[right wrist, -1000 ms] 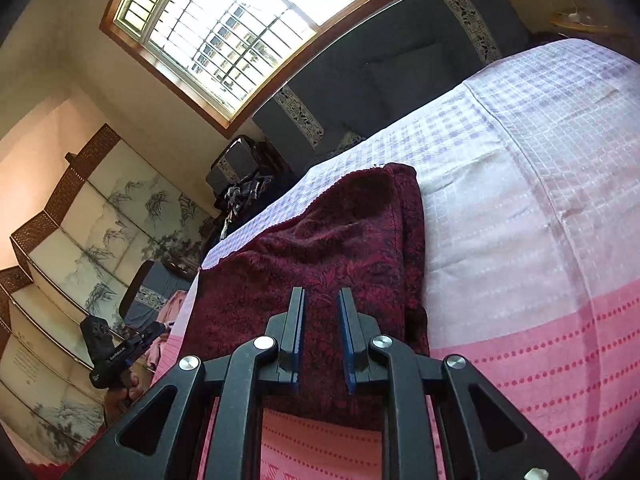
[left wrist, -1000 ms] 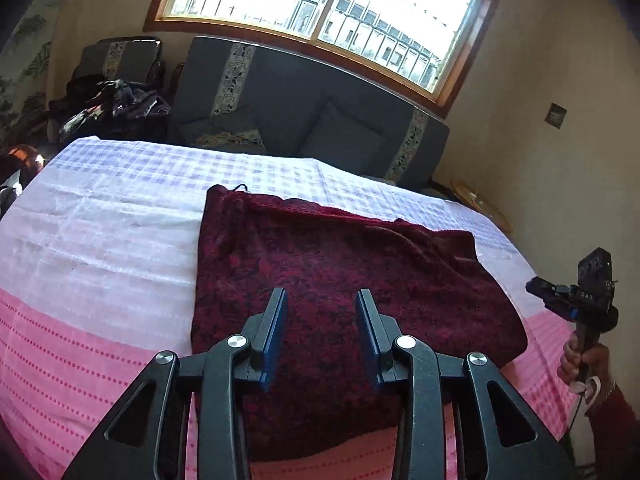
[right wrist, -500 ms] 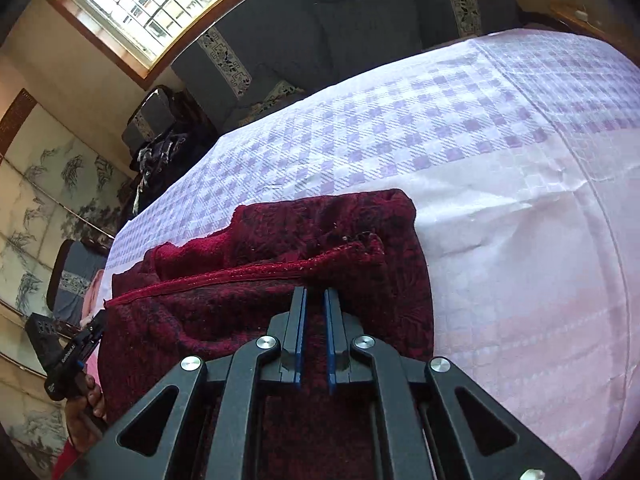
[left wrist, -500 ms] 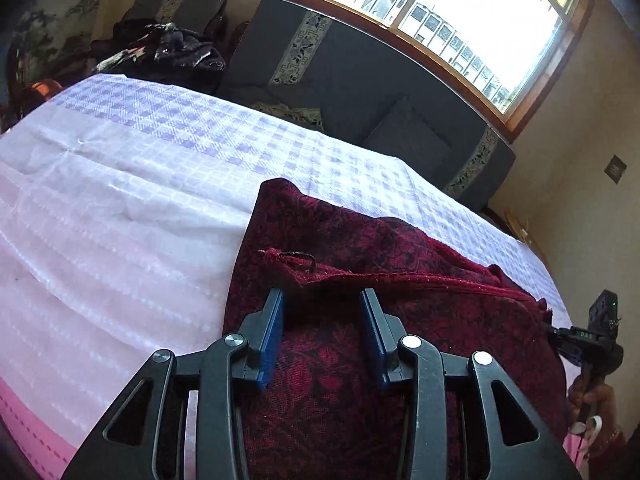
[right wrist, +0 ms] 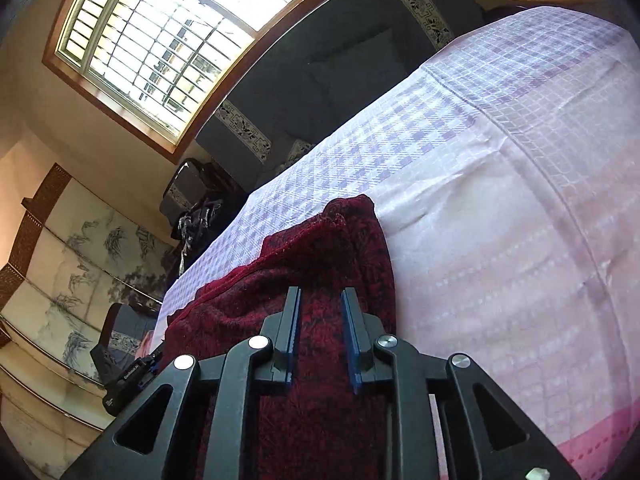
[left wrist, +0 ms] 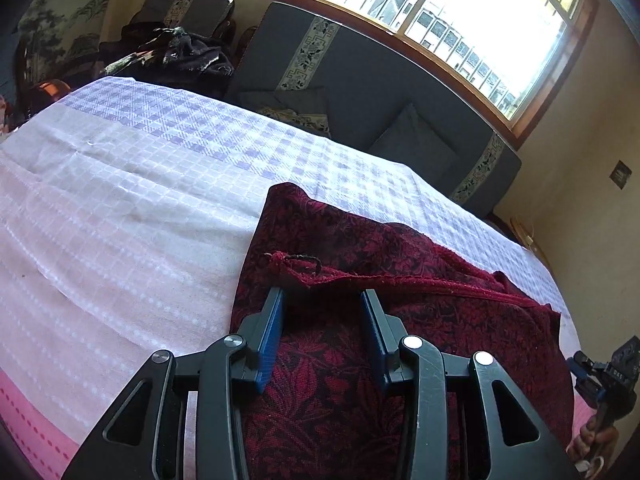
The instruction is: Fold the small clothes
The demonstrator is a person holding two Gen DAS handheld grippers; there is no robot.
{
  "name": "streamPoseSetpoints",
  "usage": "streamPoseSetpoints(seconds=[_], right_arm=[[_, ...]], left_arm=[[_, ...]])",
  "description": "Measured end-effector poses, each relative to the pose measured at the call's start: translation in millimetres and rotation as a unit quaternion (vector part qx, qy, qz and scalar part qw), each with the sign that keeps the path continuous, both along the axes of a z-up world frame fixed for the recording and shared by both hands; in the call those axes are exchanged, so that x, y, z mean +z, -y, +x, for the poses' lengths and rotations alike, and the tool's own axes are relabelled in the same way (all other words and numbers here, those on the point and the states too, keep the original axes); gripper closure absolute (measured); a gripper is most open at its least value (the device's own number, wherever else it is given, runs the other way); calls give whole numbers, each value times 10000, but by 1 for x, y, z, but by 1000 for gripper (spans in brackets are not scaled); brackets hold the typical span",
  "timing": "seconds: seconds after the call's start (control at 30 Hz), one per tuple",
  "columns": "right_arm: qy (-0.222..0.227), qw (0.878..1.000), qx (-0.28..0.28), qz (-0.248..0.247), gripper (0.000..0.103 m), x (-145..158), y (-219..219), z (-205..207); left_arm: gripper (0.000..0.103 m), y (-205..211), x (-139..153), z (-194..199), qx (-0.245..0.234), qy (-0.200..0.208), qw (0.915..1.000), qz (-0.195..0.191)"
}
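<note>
My left tongs [left wrist: 322, 330] hang partly open over the dark red garment [left wrist: 420, 280], holding nothing, their jaws having just eased wider. My right tongs [right wrist: 320, 328] have just reopened a little, with only cloth beneath them. The garment lies folded over on the bed [left wrist: 120, 200], its checked sheet white, purple and pink, a dark sofa [left wrist: 360, 80] beyond

Black tool [left wrist: 324, 300], blue pads [left wrist: 272, 332], silver screws.
</note>
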State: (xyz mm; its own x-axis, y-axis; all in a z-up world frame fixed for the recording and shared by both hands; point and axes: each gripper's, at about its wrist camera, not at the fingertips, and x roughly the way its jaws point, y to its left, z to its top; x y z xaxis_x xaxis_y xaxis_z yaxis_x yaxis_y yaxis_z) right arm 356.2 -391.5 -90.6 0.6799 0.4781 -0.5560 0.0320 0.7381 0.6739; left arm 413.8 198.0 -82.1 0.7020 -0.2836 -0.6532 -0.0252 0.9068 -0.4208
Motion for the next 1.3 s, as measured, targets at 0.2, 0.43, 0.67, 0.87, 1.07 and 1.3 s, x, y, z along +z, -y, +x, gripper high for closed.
streamPoseSetpoints(seconds=[0.2,0.43,0.67,0.87,1.07,1.3], right_arm=[[-131,9992,376,-47,63,-12,-13,-66],[-306,9984,478,80,93,-29,-9,-98],[-420,9959,797,87,97,-29,1,-115],[-533,9941,936,-84,94,-27,-3,-109],[336,9909,685,-1107,88,36,-27,-110],[400,9514,1191,-2812,83,47,-104,-21]], left_arm=[[61,-5,-1,-1,-23,24,9997,-234],[61,-6,-2,-2,-25,34,9996,-293],[58,-16,-6,-4,-100,107,9966,-811],[57,-9,-4,-5,-114,98,9979,-634],[57,-5,-3,-4,-93,88,9989,-456],[56,0,-1,-2,-89,56,9997,-214]])
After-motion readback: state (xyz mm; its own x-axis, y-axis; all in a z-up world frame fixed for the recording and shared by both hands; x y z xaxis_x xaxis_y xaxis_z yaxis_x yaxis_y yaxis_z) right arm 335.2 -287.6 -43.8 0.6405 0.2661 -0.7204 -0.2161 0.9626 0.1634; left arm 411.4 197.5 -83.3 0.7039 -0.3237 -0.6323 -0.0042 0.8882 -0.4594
